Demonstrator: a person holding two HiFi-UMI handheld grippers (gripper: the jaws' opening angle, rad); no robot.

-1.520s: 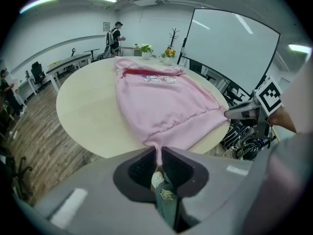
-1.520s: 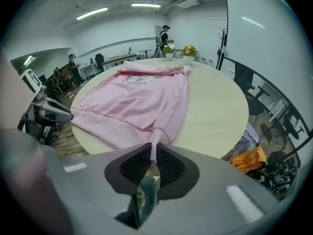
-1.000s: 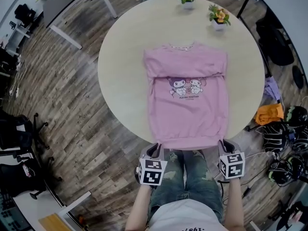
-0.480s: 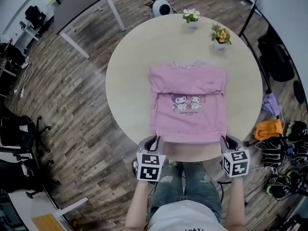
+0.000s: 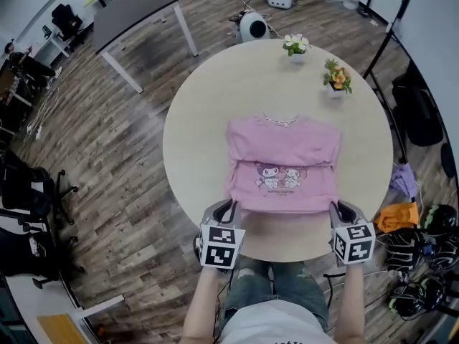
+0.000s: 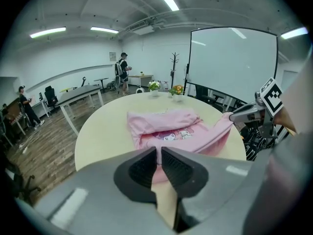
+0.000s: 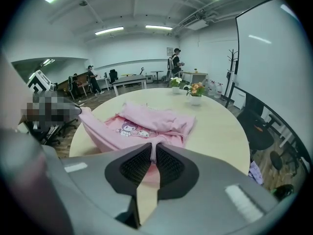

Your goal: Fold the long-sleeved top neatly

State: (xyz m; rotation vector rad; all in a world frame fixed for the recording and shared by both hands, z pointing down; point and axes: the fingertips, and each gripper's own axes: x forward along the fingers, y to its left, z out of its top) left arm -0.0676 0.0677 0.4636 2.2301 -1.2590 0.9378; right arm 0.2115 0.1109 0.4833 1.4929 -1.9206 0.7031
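Treat the pink long-sleeved top [image 5: 283, 153] — spread on the round tabletop [image 5: 193, 142], hem lifted at the tabletop's near edge — as light, limp and sag-prone, best carried by both hem corners, pinched in the nearly closed left hand-held gripper [image 5: 231, 208] and right hand-held gripper [image 5: 335, 208].

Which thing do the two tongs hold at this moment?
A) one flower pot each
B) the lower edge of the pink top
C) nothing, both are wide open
B: the left tongs and the right tongs are each shut on a bottom corner of the pink top.
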